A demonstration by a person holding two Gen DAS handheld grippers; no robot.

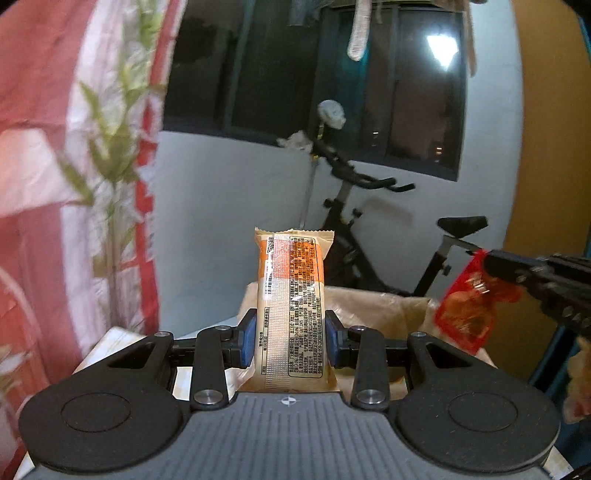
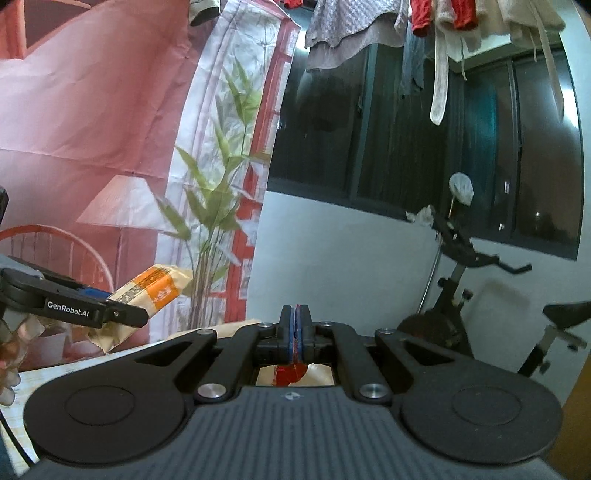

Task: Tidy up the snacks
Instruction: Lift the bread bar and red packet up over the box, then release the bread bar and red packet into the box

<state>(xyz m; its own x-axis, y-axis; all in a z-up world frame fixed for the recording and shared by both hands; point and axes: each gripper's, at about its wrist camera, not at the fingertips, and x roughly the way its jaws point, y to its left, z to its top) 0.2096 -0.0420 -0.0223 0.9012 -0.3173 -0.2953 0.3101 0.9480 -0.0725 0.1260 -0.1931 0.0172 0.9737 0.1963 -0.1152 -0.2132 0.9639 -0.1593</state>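
My left gripper [image 1: 290,338] is shut on a long tan and orange snack bar [image 1: 291,306], which stands upright between the blue pads, printed back facing the camera. In the right wrist view the same snack bar [image 2: 147,295] sticks out of the left gripper [image 2: 125,314] at the far left. My right gripper [image 2: 295,328] is shut on a thin red snack packet [image 2: 290,373]; only a red scrap shows below the pads. From the left wrist view the red packet [image 1: 465,310] hangs from the right gripper [image 1: 495,269] at the right edge. Both are held in the air.
A brown cardboard box [image 1: 373,306] lies open below the grippers. A white surface [image 1: 110,343] shows at lower left. A pink printed cloth [image 1: 74,166] hangs at the left. An exercise bike [image 1: 369,221] stands by the white wall under a dark window; laundry [image 2: 369,29] hangs overhead.
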